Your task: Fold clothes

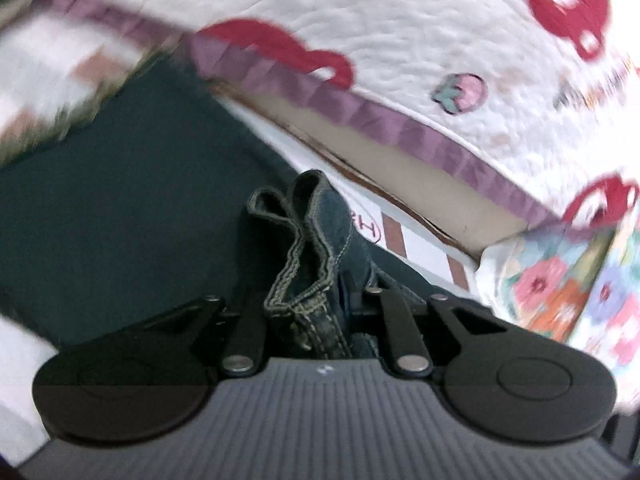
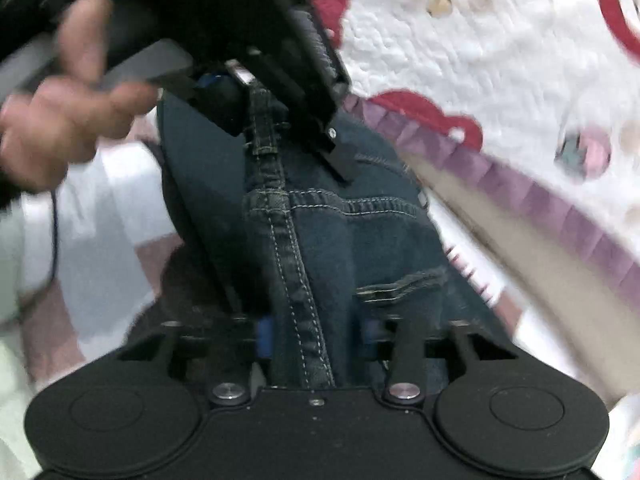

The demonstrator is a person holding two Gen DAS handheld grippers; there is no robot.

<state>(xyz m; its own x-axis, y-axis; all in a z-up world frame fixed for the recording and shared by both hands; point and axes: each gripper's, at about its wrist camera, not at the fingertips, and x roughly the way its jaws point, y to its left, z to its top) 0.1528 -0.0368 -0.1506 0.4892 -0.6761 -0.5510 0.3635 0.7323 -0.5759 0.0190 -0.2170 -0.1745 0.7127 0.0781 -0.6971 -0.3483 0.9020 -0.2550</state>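
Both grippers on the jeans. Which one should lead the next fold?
Probably left. The left gripper is shut on a free hem of the jeans, easy to carry over. The right gripper is clamped on the seam, better as anchor.

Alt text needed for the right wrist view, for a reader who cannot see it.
The right tool is shut on dark jeans, stretched toward the left tool, which grips the same seam. Behind lies a white quilt with red shapes and purple trim.

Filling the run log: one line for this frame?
stage: mid-fold | left gripper: shut on jeans | right gripper: shut on jeans | backdrop: quilt
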